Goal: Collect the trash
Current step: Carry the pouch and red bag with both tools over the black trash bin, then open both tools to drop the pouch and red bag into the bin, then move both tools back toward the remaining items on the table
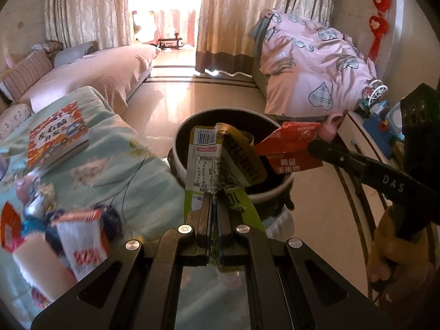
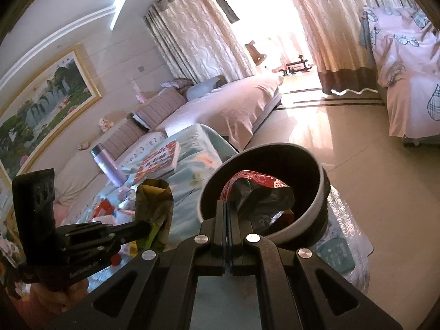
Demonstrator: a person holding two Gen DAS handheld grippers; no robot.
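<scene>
trash is held in both tools above a round dark bin point(image 1: 228, 148) that stands on the tiled floor point(image 1: 176, 101) beside a surface draped in a pale green floral cloth point(image 1: 115, 165). the left hand-held gripper point(image 1: 213, 206) is closed tight on a green and yellow wrapper point(image 1: 220, 162), whose barcode end and crumpled top are seen in front of the bin's opening. the right hand-held gripper point(image 2: 227, 211) is likewise clamped, its jaws pressed together on a red wrapper point(image 2: 255, 189) with a dark inner side, which is seen against the bin's mouth. in the left wrist view the red wrapper point(image 1: 288, 145) is seen at the bin's right rim, gripped by the black fingers coming in from the right. on the cloth a picture book point(image 1: 57, 137) is laid flat, and blurred packets point(image 1: 79, 236) are scattered nearer the camera. a purple flask point(image 2: 106, 165) is seen tilted beside the book in the right wrist view. a sofa point(image 1: 90, 74), patterned curtains point(image 1: 88, 8) and a pink heart-print cover point(image 1: 316, 71) are seen farther back.
</scene>
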